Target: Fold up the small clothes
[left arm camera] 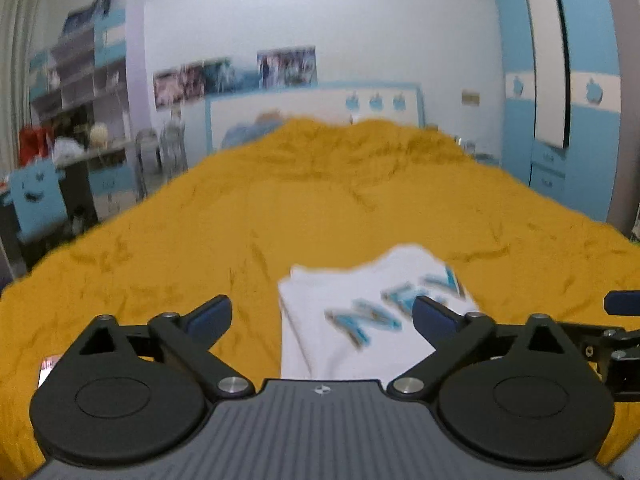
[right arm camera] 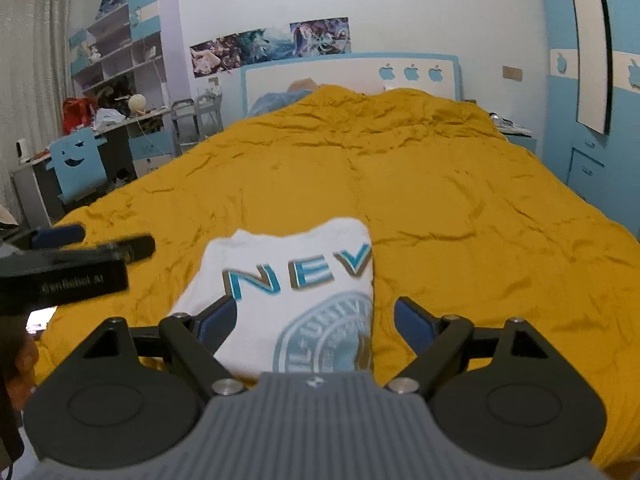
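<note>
My left gripper (left arm camera: 322, 312) and right gripper (right arm camera: 314, 320) gape empty above the folded white printed T-shirt (right arm camera: 296, 280); I lift straight, avoiding snagging its edges.

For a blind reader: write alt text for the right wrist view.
A folded white T-shirt printed "NEV" lies on a mustard-yellow bedspread, with the open right gripper above its near edge, holding nothing. The left gripper shows at left.
</note>
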`<state>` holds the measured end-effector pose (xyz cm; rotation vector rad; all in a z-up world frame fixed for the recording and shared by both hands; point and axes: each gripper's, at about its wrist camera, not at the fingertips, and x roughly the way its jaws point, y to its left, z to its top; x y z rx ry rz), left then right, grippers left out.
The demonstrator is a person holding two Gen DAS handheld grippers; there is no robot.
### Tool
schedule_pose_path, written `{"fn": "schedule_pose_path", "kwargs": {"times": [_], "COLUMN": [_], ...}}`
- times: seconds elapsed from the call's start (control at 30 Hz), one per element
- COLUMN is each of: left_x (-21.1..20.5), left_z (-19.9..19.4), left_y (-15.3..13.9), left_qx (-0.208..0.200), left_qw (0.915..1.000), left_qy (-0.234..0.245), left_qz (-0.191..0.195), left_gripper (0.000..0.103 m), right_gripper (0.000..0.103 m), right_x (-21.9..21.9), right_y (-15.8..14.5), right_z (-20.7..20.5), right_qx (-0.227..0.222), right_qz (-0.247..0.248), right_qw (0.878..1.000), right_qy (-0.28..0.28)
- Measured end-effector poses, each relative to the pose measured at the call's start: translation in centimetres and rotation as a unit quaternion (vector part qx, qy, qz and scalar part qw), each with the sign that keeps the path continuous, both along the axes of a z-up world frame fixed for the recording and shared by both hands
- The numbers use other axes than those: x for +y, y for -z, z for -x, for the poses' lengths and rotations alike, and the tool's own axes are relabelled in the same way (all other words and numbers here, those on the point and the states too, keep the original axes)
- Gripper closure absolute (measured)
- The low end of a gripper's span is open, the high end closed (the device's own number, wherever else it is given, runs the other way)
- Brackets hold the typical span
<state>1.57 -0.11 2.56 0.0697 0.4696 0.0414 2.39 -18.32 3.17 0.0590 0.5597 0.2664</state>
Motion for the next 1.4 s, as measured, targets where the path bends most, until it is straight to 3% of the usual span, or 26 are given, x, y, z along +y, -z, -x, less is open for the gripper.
{"fn": "schedule_pose_path", "kwargs": {"times": [0.2,0.43,1.4], "left_x": [0.3,-0.1,-0.7], "left_z": [0.3,1.3,1.7], "left_y": [1.2,3.3,4.1], "left_qx": [0.044,0.080,0.094], "left_qw": [0.9988,0.9967,0.9955], "left_qy": [-0.009,-0.007,-0.002], "left_qz": [0.020,0.014,0.007], "left_gripper": [0.000,0.000,0.000], "right_gripper": [0.021,0.021,0.021], "right_x": [0.8,1.8,1.5], "right_y": [1.6,3.5,3.9], "right_z": [1.0,1.4,2.0], "right_qx": [0.017,0.034,0.023], "right_qz": [0.016,0.036,0.025], "right_qw": [1.000,0.999,0.999], "right_qy": [-0.006,-0.001,0.013]}}
